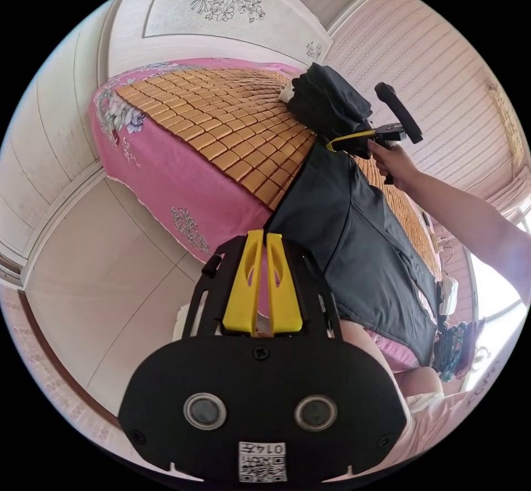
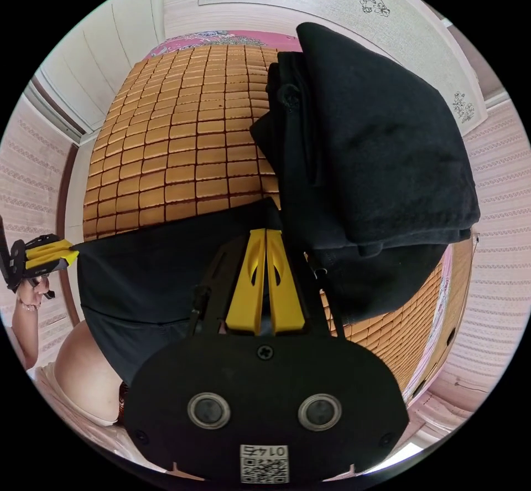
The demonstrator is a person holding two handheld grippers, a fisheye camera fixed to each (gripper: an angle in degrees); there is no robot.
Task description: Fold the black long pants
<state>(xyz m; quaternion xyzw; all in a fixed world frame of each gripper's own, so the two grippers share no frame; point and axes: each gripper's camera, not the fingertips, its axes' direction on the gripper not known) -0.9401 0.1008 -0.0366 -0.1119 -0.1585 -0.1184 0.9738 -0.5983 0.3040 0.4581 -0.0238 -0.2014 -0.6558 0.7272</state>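
The black long pants [image 1: 354,236] hang stretched along the bed's edge between both grippers. My left gripper [image 1: 265,233] is shut on one corner of the cloth, its yellow jaws pressed together. In the same view a hand holds my right gripper [image 1: 332,145], which pinches the far corner. In the right gripper view the pants [image 2: 149,269] spread left, with my right gripper [image 2: 265,232] shut on their top edge. At the left rim of that view my left gripper [image 2: 73,253] clamps the other corner.
A pile of folded black clothes [image 2: 376,153] lies on the bamboo mat [image 2: 182,148], just beyond my right gripper; the same pile [image 1: 329,101] sits at the mat's far side. A pink sheet [image 1: 166,181] hangs over pale floor tiles [image 1: 110,280]. The person's legs [image 1: 426,380] stand by the bed.
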